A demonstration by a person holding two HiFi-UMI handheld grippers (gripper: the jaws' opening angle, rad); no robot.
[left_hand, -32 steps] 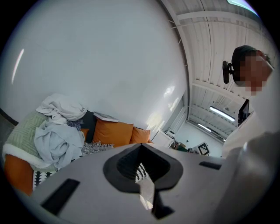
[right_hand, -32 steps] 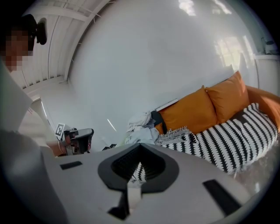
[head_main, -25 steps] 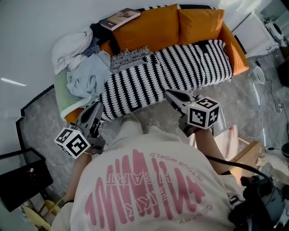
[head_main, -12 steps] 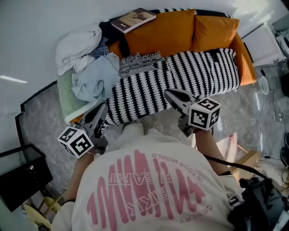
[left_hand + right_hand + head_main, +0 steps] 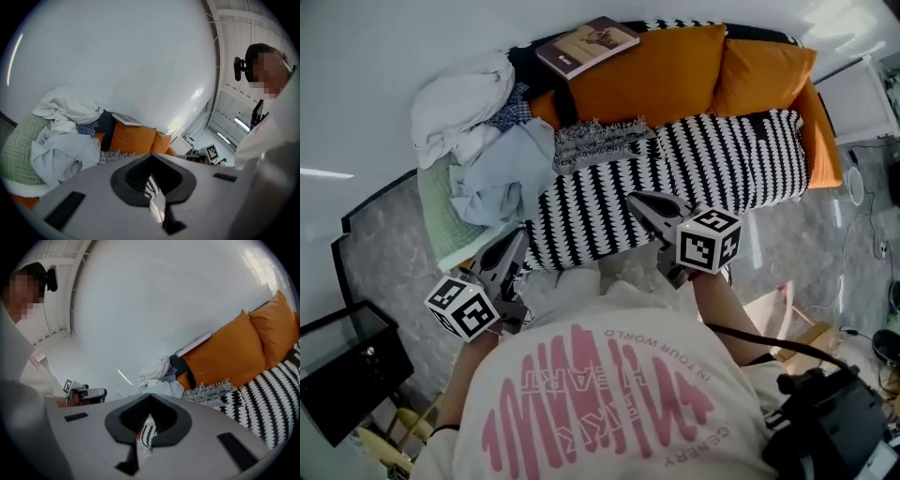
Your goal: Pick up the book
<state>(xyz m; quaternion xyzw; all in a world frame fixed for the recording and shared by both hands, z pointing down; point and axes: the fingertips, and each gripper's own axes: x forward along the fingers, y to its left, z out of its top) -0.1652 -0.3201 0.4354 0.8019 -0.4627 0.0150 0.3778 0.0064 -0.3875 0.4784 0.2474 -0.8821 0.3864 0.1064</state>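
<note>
Clearly, the shirt (image 5: 600,412) reads "IN YOUR WORLD"; book (image 5: 586,45) lettering blurred.

In the head view an orange sofa (image 5: 825,141) spans the top from eleven to two o'clock. A large orange cushion (image 5: 647,80) at twelve and a smaller orange cushion (image 5: 764,75) at one lean on its back, and a black-and-white patterned throw (image 5: 703,169) covers the seat. At ten o'clock a heap of white, pale blue and checked clothes (image 5: 478,122) lies over a green quilted cover (image 5: 441,220), with a grey fringed cloth (image 5: 600,141) just beside it. At eight o'clock a black low table (image 5: 342,375) stands on the grey marbled floor (image 5: 384,253).
</note>
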